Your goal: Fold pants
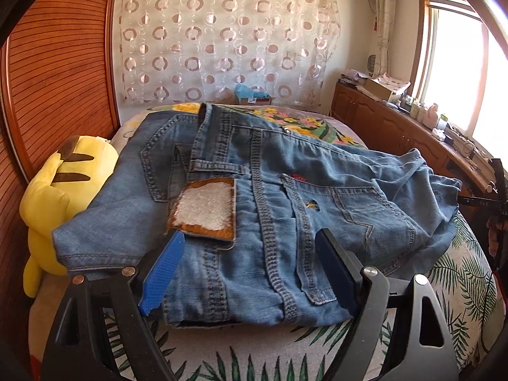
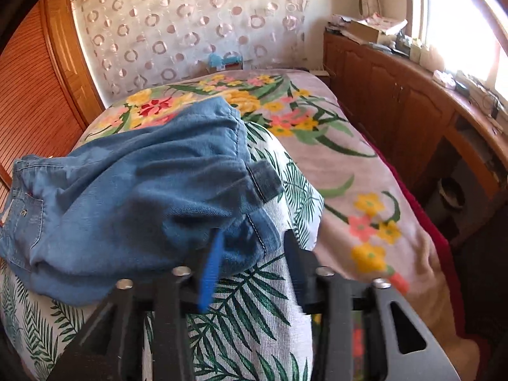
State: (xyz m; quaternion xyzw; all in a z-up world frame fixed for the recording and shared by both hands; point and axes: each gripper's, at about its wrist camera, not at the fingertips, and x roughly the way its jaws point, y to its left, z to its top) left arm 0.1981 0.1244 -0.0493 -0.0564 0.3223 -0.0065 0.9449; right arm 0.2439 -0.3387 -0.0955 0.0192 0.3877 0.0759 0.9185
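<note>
Surface: bed (image 1: 254, 349) with palm-leaf cover, floral blanket (image 2: 349, 165) further back
Left gripper (image 1: 250, 273): jaws spread wide, straddling near edge of jeans (image 1: 285, 190); pads don't press the denim
Right gripper (image 2: 250, 273): jaws partly apart, nothing pinched; blue finger (image 2: 211, 273) against jeans' hem at 12 o'clock, blurred
Jeans: folded bundle mid-bed, back pockets up, leather patch (image 1: 204, 209) at 11 o'clock from left jaws
Plush toy (image 1: 60, 203): yellow, at 9 o'clock, touching jeans
Far: circle-print curtain (image 1: 222, 41), window (image 1: 460, 73) at 2 o'clock

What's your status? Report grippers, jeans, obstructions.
Left gripper open over jeans. Right gripper open at leg hem. Plush toy against jeans' left edge.
</note>
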